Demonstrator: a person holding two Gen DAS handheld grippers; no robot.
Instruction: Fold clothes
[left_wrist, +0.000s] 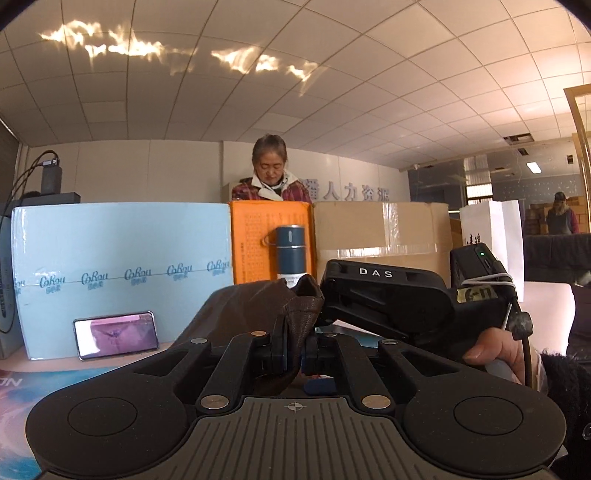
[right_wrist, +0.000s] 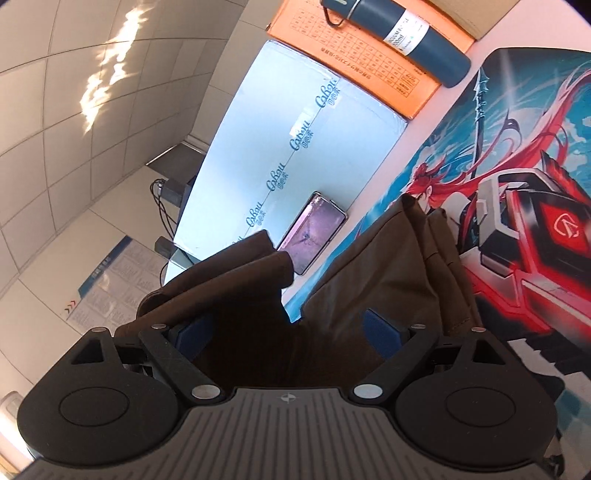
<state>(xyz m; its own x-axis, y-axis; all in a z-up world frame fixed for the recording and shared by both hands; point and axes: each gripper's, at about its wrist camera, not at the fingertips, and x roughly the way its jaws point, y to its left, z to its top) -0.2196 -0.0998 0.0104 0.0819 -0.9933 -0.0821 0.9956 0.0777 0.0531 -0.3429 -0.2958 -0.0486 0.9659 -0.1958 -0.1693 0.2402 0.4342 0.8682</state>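
Note:
A dark brown garment (left_wrist: 255, 314) is bunched up just in front of the left wrist camera. My left gripper (left_wrist: 295, 345) is shut on a fold of it, with cloth spilling over the left finger. The right gripper's black body (left_wrist: 388, 302) comes in from the right, held by a hand (left_wrist: 495, 354), its tip against the same bunch. In the right wrist view the brown garment (right_wrist: 373, 280) hangs and lies across a printed desk mat (right_wrist: 524, 206). My right gripper (right_wrist: 286, 328) stands open, blue pads (right_wrist: 380, 328) wide apart, with cloth lying loosely between them.
Along the table's back stand a pale blue box (left_wrist: 122, 266), an orange box (left_wrist: 251, 236) with a dark blue flask (left_wrist: 290, 251) before it, a cardboard box (left_wrist: 380, 236) and a white paper bag (left_wrist: 487, 229). A phone (left_wrist: 116, 334) leans on the blue box. A person (left_wrist: 269, 177) stands behind.

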